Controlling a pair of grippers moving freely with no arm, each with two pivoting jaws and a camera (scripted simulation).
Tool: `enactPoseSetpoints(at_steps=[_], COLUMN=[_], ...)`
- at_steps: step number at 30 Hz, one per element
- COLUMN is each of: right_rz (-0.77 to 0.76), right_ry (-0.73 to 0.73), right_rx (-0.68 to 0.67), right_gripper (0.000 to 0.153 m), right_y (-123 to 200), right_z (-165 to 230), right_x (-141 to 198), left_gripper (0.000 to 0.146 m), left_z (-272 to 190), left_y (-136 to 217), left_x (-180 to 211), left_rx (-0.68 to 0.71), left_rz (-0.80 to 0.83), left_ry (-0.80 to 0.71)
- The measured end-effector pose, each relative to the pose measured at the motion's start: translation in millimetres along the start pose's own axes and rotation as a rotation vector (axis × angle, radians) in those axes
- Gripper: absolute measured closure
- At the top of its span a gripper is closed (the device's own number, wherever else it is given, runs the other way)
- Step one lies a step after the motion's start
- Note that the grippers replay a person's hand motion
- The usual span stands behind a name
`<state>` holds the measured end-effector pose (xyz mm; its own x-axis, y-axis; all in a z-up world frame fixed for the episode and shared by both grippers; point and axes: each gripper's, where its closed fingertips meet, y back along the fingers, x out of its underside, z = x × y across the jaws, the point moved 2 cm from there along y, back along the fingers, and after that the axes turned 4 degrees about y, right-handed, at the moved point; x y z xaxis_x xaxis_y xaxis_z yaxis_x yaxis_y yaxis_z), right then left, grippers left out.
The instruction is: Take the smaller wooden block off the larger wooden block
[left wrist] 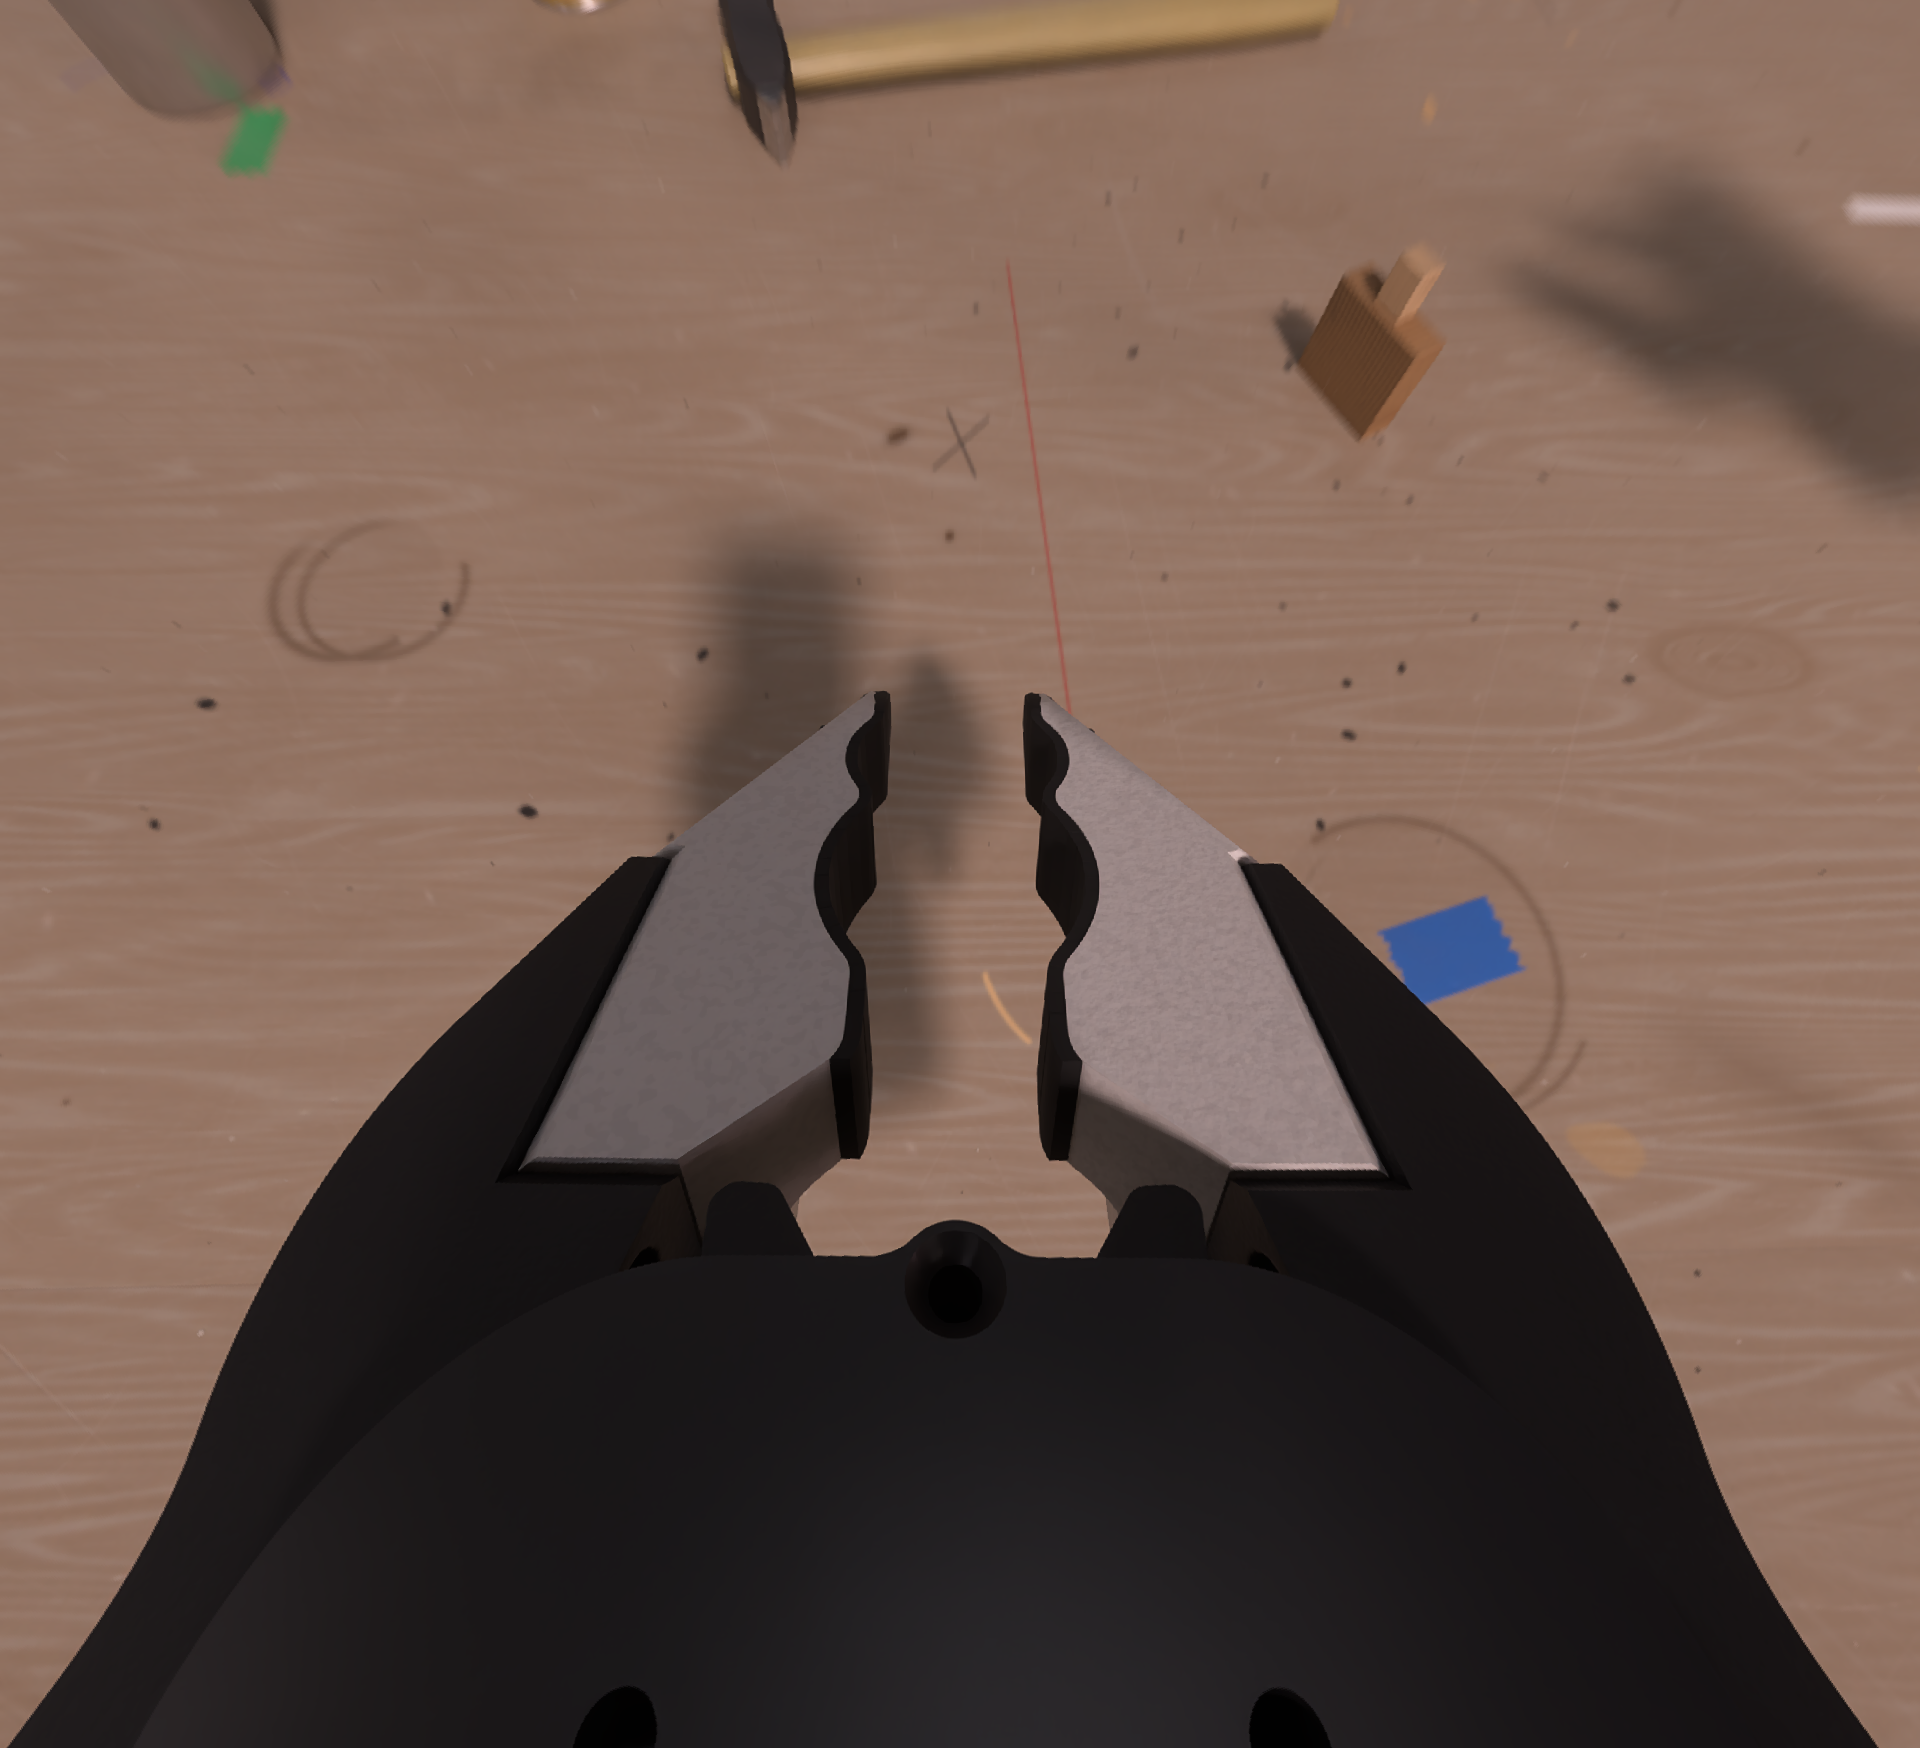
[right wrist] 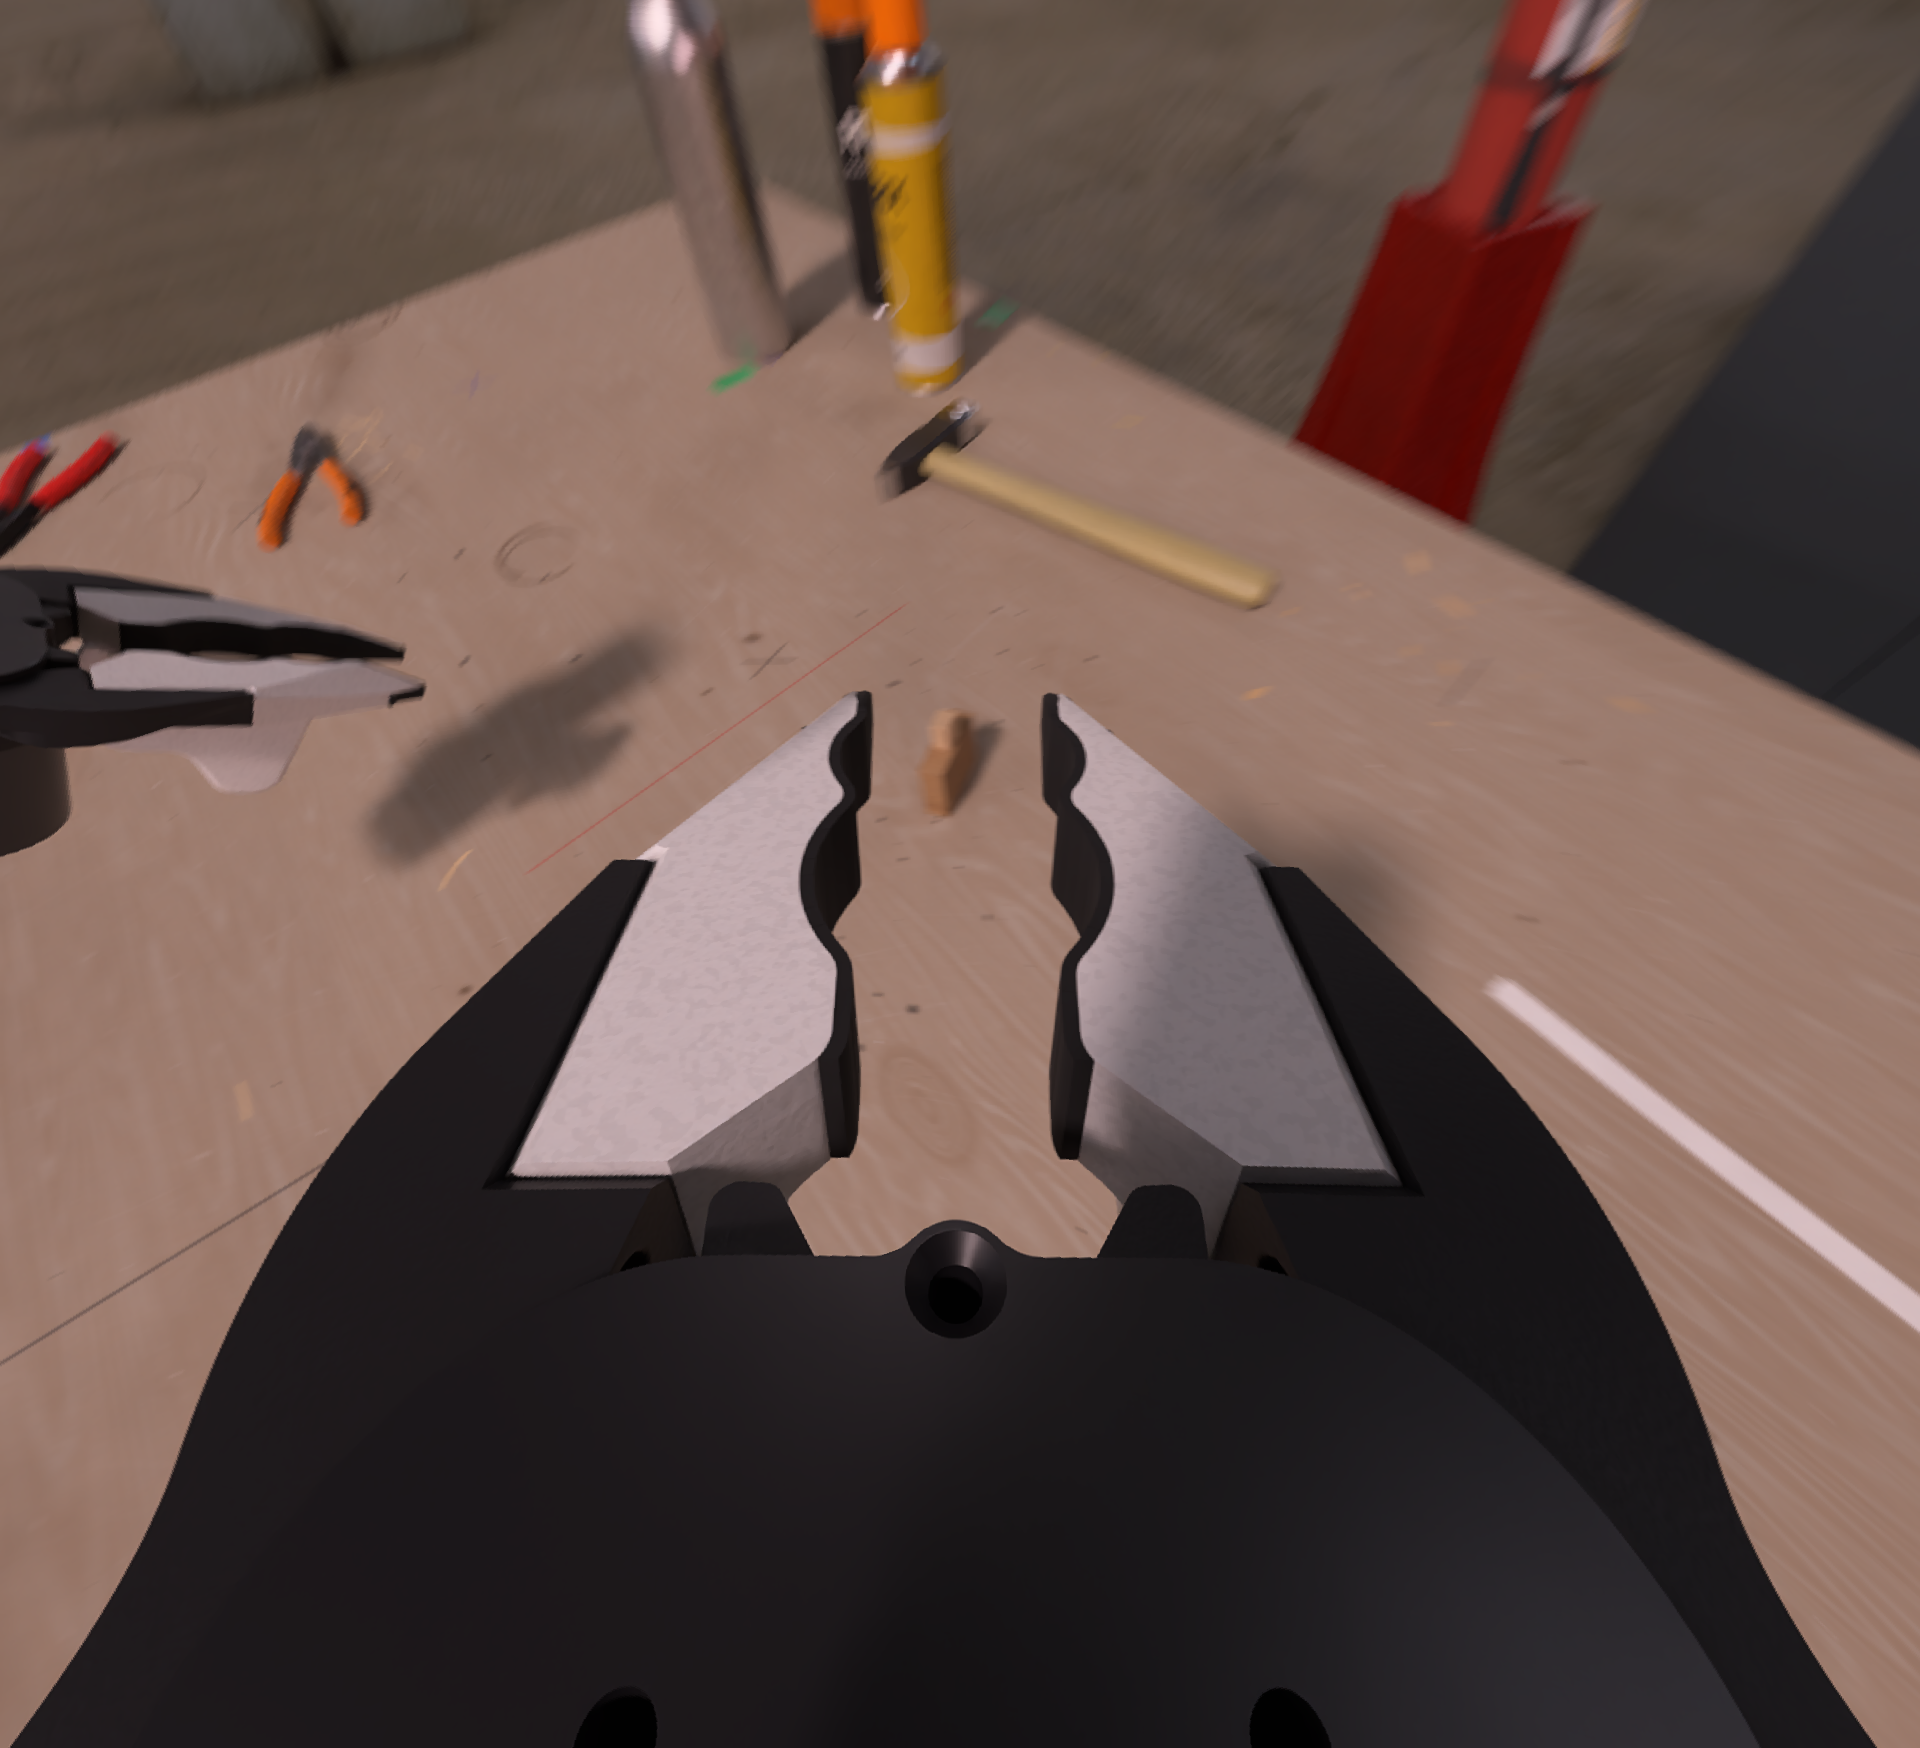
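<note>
The small block [right wrist: 948,728] sits atop the big block [right wrist: 943,776], this side of the hammer [right wrist: 1081,514] on the counter [right wrist: 1455,815]. Both grippers, right [right wrist: 956,701] and left [left wrist: 956,701], have jaws apart, empty. A low grasp could catch both blocks or topple them.

The counter [left wrist: 416,368] looks like pale matt wood, grained, scuffed and ring-stained. On it, the larger wooden block [left wrist: 1361,358] shows finely ribbed brown end grain, and the smaller wooden block [left wrist: 1415,285] on top looks paler and smooth. Beyond the blocks, the hammer [left wrist: 997,36] has a dull dark metal head and a smooth yellowish wooden handle. Each hand-held gripper, left [left wrist: 956,711] and right [right wrist: 956,711], has a matt black plastic body, with finely speckled grey metal-looking fingers [left wrist: 727,950]. Behind the hammer stands a shiny silver metal can [right wrist: 707,171].
</note>
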<state>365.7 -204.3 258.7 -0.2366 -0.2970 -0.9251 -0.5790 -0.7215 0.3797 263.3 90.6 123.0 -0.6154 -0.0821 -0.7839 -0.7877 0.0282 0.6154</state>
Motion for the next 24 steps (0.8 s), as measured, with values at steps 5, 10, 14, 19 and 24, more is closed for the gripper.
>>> enactPoseSetpoints(at_steps=[5, 10, 14, 19, 24], right_rz=[0.301, 0.579, 0.762, 0.897, 0.998], right_ry=[-0.057, -0.201, -0.239, -0.327, -0.315], right_rx=[-0.05, -0.036, 0.055, 0.097, 0.11], right_gripper=[0.108, 0.108, 0.111, 0.131, 0.143], right_y=[-118, -182, -203, -217, -220], right_z=[25, 21, 14, 15, 17], right_x=[15, 58, 88, 109, 114], left_gripper=[0.112, 0.111, 0.112, 0.113, 0.115], left_z=[1, 3, 6, 7, 6], left_y=[30, 51, 65, 77, 83], left_x=[-16, -7, -4, -4, 1], left_rx=[-0.068, -0.074, -0.08, -0.091, -0.093], left_rz=[-0.111, -0.133, -0.151, -0.175, -0.167], left_ry=[-0.05, -0.086, -0.099, -0.125, -0.16])
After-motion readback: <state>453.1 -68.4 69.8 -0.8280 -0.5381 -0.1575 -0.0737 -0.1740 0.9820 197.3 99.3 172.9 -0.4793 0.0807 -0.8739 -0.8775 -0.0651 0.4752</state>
